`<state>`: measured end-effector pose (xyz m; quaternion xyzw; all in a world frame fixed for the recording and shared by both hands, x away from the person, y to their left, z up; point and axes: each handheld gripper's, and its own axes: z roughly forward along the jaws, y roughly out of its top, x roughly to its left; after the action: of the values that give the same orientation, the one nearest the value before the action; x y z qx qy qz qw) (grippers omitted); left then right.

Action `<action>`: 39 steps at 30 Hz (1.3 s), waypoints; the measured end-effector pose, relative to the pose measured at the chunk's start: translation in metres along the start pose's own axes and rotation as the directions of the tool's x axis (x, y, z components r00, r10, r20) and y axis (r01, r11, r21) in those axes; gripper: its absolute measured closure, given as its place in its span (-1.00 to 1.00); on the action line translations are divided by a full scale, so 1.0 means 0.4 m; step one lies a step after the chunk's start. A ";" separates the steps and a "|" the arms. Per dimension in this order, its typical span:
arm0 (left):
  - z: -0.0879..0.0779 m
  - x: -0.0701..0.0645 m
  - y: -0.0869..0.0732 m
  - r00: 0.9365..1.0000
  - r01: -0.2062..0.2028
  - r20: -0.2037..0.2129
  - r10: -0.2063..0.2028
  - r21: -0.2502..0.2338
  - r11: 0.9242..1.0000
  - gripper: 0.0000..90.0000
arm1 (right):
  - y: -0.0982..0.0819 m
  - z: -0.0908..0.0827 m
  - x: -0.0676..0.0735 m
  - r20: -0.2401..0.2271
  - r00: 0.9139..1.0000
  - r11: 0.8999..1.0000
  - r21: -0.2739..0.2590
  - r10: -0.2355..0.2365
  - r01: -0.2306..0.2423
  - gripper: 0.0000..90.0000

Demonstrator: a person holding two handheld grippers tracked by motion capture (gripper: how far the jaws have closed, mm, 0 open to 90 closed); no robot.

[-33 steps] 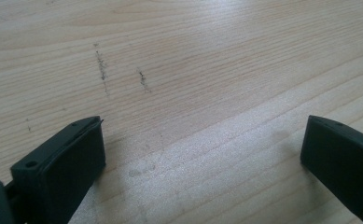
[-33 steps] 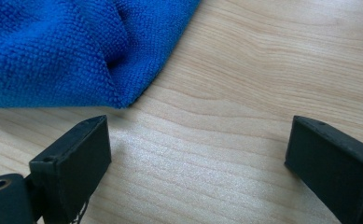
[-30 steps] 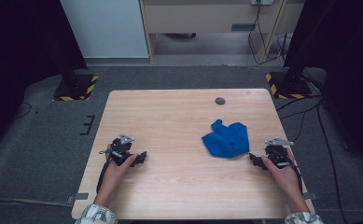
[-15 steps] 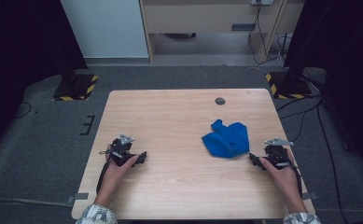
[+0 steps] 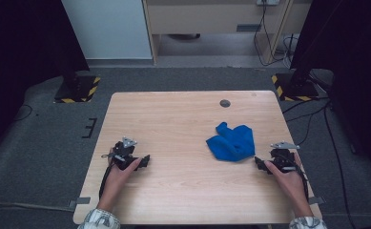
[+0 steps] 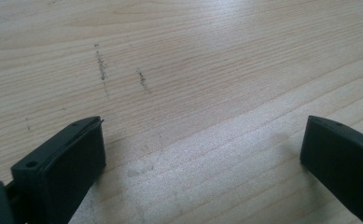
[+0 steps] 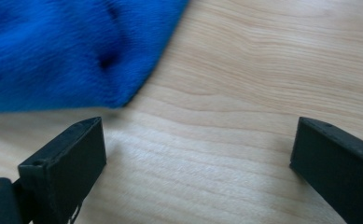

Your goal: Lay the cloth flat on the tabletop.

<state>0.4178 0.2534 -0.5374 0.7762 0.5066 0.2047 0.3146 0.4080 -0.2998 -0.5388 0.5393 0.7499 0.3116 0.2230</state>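
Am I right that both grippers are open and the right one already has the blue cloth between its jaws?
Not quite. Both grippers are open, but the right gripper has nothing between its jaws. The right gripper view shows bare table in the gap, with the blue cloth lying just ahead of the jaws and off to one side. The left gripper is open over bare wood.

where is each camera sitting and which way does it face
High view: fixed above the person's side, looking forward and down on the wooden table; both forearms, the left hand-held gripper and right hand-held gripper show.
Left gripper view: rides the left hand-held gripper, looking along its open jaws at bare, scuffed tabletop.
Right gripper view: rides the right hand-held gripper, open jaws facing the blue cloth.
Shared: the blue cloth shows in the high and right gripper views.
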 end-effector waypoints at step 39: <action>0.000 0.000 0.000 1.000 -0.003 0.001 0.003 0.000 1.000 -1.00 | 0.159 0.093 0.152 -0.236 0.965 0.992 0.025 -0.116 0.125 -0.31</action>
<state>0.4179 0.2534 -0.5374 0.7770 0.5053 0.2046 0.3147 0.4561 -0.2193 -0.5202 0.4566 0.8084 0.3438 0.1411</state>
